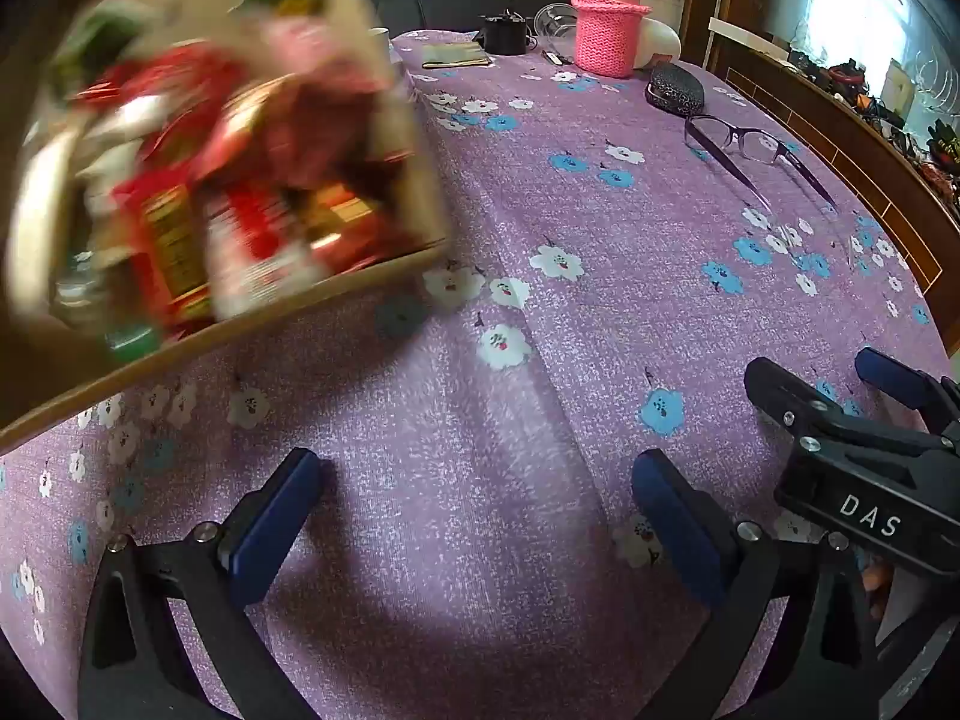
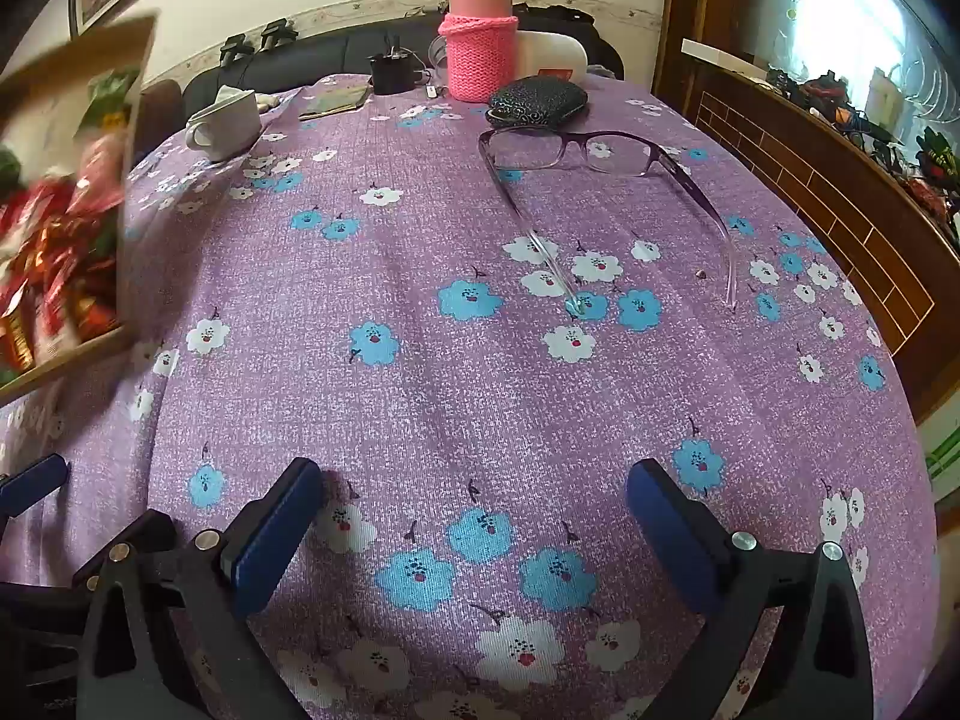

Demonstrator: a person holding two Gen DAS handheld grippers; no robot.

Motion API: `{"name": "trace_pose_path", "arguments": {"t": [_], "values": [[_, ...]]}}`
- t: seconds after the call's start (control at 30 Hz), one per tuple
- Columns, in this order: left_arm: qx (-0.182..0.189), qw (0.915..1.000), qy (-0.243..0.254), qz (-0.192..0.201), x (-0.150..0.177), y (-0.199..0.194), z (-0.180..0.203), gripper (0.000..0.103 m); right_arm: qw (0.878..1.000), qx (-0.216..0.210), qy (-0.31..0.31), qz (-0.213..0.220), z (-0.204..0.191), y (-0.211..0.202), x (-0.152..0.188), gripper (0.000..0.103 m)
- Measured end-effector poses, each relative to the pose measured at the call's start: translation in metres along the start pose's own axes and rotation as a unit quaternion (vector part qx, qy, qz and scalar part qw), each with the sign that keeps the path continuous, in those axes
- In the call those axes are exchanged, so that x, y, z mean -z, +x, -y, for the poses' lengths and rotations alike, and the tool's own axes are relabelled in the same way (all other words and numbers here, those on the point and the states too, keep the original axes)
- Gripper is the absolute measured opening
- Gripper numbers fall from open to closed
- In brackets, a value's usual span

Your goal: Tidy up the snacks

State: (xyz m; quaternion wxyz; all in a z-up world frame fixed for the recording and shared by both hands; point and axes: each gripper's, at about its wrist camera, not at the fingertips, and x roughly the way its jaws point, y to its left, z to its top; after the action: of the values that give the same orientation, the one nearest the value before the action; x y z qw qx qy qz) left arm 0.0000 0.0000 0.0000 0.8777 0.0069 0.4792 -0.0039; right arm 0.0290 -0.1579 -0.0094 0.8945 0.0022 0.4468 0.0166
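Lettering "DAS" readable on your right gripper [image 1: 840, 384]; snack box [image 1: 228, 180] print blurred. Your left gripper [image 1: 474, 480] and right both spread wide, empty, above surface [image 2: 480, 360].

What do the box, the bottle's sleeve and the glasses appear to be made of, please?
Box: probably cardboard, matte brown with a raw edge. Sleeve: pink knitted yarn, ribbed stitches visible. Glasses: likely glossy plastic, purple frame fading to clear arms.

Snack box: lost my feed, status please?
Both tools, left and right, open, empty. Snack box blurred, tilted, full of packets. Glasses lie ahead.
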Motion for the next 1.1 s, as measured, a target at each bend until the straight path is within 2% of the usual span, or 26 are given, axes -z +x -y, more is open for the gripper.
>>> {"name": "trace_pose_path", "arguments": {"t": [1.1], "values": [[0.0,1.0,0.0,0.0,-0.001,-0.0003,0.0005,0.103,1.0,-0.002,0.001,-0.004,-0.0011,0.0004,0.0,0.102]]}}
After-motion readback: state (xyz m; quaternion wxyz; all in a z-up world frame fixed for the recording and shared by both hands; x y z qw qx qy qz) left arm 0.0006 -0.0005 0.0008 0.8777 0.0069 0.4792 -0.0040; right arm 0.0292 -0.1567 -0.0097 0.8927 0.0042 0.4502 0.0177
